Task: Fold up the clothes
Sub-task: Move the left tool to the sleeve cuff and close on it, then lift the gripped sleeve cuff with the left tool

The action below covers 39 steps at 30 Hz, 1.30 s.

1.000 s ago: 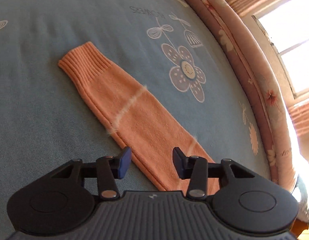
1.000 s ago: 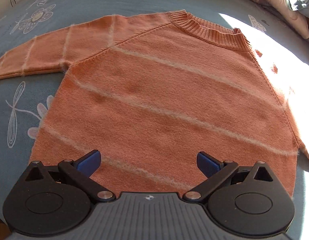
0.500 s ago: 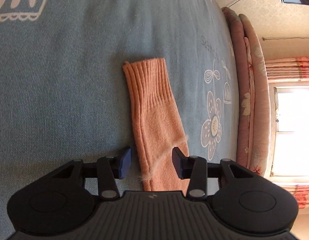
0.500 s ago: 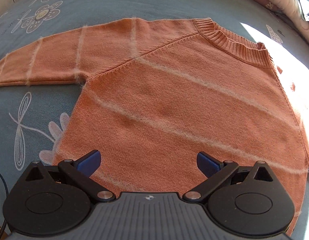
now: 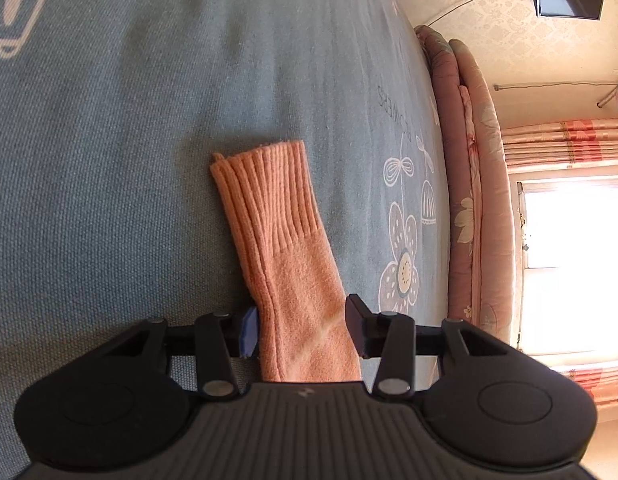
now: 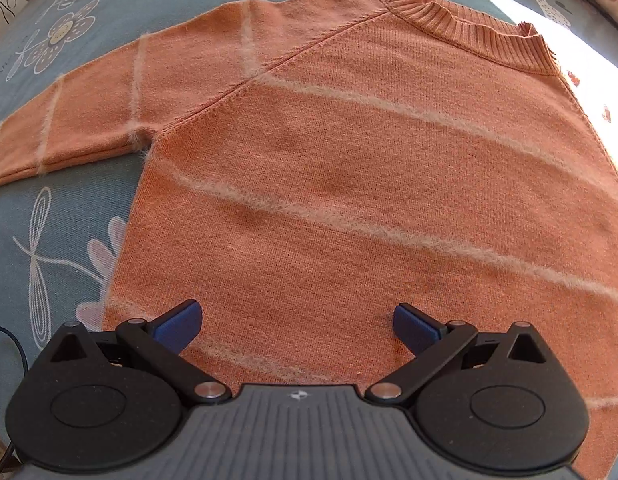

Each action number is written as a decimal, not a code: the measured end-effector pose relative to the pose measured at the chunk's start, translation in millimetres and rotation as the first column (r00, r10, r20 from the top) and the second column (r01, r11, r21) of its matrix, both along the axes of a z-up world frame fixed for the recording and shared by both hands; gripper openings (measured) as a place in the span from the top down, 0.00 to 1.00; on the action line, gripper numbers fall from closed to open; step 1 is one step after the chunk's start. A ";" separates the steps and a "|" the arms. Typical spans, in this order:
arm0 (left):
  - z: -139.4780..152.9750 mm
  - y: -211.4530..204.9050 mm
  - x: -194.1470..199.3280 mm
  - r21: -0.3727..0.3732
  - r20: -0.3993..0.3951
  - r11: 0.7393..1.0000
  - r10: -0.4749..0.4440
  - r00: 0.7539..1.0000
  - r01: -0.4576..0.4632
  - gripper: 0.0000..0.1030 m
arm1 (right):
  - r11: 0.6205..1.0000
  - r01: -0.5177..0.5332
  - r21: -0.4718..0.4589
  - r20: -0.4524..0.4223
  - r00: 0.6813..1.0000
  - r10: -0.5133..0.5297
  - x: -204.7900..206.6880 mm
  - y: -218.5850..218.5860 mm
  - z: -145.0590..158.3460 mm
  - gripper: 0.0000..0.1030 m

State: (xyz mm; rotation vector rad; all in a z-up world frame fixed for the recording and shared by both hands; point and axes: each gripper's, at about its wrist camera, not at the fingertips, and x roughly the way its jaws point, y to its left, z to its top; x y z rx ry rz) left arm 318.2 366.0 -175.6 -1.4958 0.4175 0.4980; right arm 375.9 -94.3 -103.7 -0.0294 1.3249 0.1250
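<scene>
An orange knit sweater (image 6: 369, 184) with pale stripes lies flat on a blue floral bedspread (image 6: 41, 240). Its left sleeve (image 6: 89, 120) stretches out to the left, its ribbed collar (image 6: 469, 28) is at the far side. In the left wrist view the sleeve's ribbed cuff (image 5: 269, 196) points away from me. My left gripper (image 5: 301, 328) is open, its jaws on either side of the sleeve (image 5: 305, 312) just behind the cuff. My right gripper (image 6: 297, 326) is wide open, low over the sweater's hem area.
The bedspread (image 5: 109, 160) spreads wide to the left of the cuff. A pink padded headboard (image 5: 465, 184) and a bright window with curtains (image 5: 569, 264) lie to the right. A dark cable (image 6: 13, 344) lies at the bed's left edge.
My left gripper has moved along the sleeve toward the cuff and now straddles it. My right gripper has moved closer to the sweater's body. Both stay open.
</scene>
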 end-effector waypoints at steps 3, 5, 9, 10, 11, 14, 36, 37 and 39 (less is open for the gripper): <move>-1.4 3.3 2.3 0.014 0.013 1.000 -0.021 1.000 0.021 0.57 | 1.000 0.016 0.004 -0.020 1.000 -0.016 -0.5 -1.0 -7.5 0.00; -0.6 4.4 2.8 0.031 0.013 0.998 -0.046 0.999 0.046 0.57 | 1.000 0.005 -0.015 -0.012 1.000 -0.005 -2.1 3.1 -9.1 0.00; -8.4 1.2 -13.0 -0.009 0.022 1.000 -0.026 0.999 0.026 0.73 | 1.000 0.007 -0.018 -0.004 1.000 -0.007 -4.2 4.4 -9.9 0.00; -11.9 1.0 -14.3 -0.018 0.022 1.000 -0.015 1.000 0.015 0.76 | 1.000 0.006 -0.017 -0.006 1.000 -0.006 -4.3 4.5 -10.0 0.00; -14.6 1.2 -13.6 -0.024 0.018 1.000 -0.007 1.000 0.008 0.83 | 1.000 0.005 -0.017 -0.008 1.000 -0.005 -4.3 4.7 -10.1 0.00; -17.4 4.6 -5.4 -0.021 0.017 1.000 -0.011 1.000 0.011 0.86 | 1.000 0.000 -0.019 -0.015 1.000 -0.001 -4.3 5.4 -10.6 0.00; 33.8 -12.0 30.8 0.254 -0.295 0.935 -0.169 0.940 0.248 0.91 | 1.000 -0.020 -0.020 0.073 0.997 0.021 -31.5 8.2 -12.7 0.00; 38.3 -14.5 33.9 0.270 -0.320 0.925 -0.176 0.931 0.267 0.92 | 1.000 -0.024 -0.018 0.081 0.996 0.025 -33.3 8.3 -12.5 0.00; 46.7 -18.8 37.5 0.294 -0.353 0.909 -0.185 0.917 0.297 0.95 | 0.999 -0.030 -0.015 0.093 0.995 0.031 -36.5 8.6 -12.1 0.00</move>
